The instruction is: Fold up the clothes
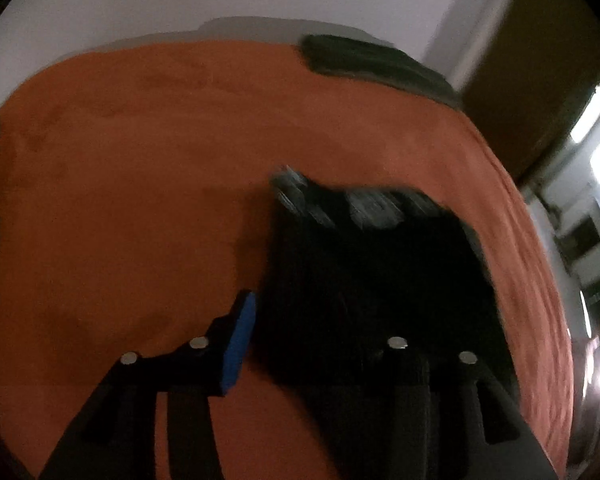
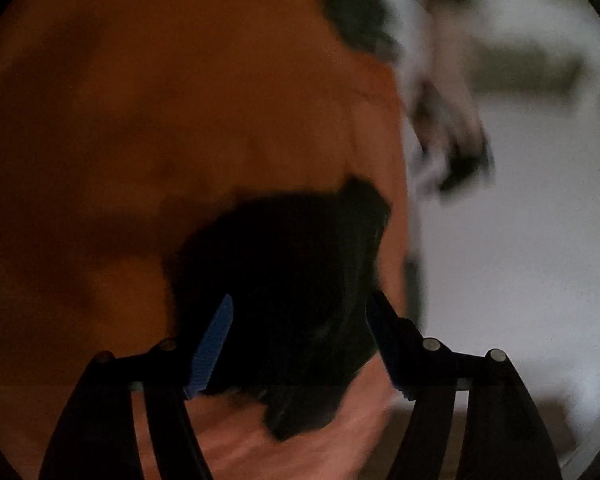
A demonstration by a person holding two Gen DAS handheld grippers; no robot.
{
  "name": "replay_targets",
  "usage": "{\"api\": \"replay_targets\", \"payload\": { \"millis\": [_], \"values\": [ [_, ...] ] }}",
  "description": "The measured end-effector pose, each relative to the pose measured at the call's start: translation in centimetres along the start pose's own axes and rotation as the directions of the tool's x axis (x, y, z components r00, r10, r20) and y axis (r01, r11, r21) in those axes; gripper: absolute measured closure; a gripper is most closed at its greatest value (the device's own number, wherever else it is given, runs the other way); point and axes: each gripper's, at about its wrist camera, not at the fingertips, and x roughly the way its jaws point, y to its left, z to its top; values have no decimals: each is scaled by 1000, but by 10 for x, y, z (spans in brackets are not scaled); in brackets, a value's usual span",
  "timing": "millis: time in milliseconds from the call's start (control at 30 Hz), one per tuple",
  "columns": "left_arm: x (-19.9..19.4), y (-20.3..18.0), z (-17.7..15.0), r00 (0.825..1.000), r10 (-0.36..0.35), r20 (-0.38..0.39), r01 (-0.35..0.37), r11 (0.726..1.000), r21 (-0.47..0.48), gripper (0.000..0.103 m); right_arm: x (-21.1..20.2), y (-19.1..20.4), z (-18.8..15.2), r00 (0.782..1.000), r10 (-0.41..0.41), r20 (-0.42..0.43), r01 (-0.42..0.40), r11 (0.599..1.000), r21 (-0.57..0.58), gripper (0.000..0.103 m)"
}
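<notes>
A black garment (image 1: 364, 272) lay on an orange bedspread (image 1: 140, 160), toward the bed's right edge as the left wrist view showed it. Its far end carried a blurred grey-and-white patterned band (image 1: 372, 206); the rest was too dark to read for folds or seams. In the right wrist view the same black garment (image 2: 284, 280) sat close to the edge of the orange bedspread (image 2: 160, 100), with a ragged lobe of cloth hanging toward the camera.

The left hand-held gripper (image 1: 320, 332) stood wide open over the near end of the garment. Its blue-padded left finger (image 1: 240, 344) was just beside the cloth's left edge; the right finger was lost against the black fabric, so contact could not be told.

The right hand-held gripper (image 2: 300, 340) was also spread wide, one blue pad (image 2: 212, 344) at each side of the garment, with the cloth lying between them. Whether the pads touched it could not be told.

At the far corner of the bed lay a dark green folded item (image 1: 364, 60). Beyond the bed's right edge a pale floor (image 2: 520, 240) showed, heavily blurred.
</notes>
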Motion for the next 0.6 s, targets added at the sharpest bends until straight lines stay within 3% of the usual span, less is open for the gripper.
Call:
{"api": "replay_targets", "payload": {
  "millis": [67, 133, 233, 300, 367, 467, 533, 600],
  "values": [
    [-17, -27, -46, 998, -49, -26, 50, 998, 25, 52, -7, -36, -28, 996, 84, 9, -83, 956, 280, 35],
    [-29, -55, -94, 994, -99, -52, 102, 993, 57, 50, -13, -66, -64, 992, 125, 33, -123, 830, 544, 35],
    [-44, -105, -165, 990, -125, -70, 135, 976, 168, 45, -6, -79, -103, 978, 206, 23, -150, 628, 764, 37],
    [-45, -132, -200, 989, -115, -89, 134, 961, 241, 44, 1, -69, -113, 964, 263, 32, -179, 555, 813, 37],
    [-44, -159, -230, 992, -95, -79, 115, 942, 316, 44, 10, -55, -113, 952, 306, 24, -190, 529, 827, 37],
    [-36, -182, -256, 999, -20, -27, 29, 917, 398, 40, 25, -37, -110, 939, 343, -16, -178, 527, 831, 37],
    [-25, -191, -268, 1000, 13, -13, -6, 901, 435, 38, 36, -27, -109, 914, 405, -24, -196, 493, 848, 37],
    [-7, -193, -275, 996, 94, -10, -79, 890, 449, 38, 43, -22, -108, 914, 402, -52, -167, 490, 856, 42]
  ]
}}
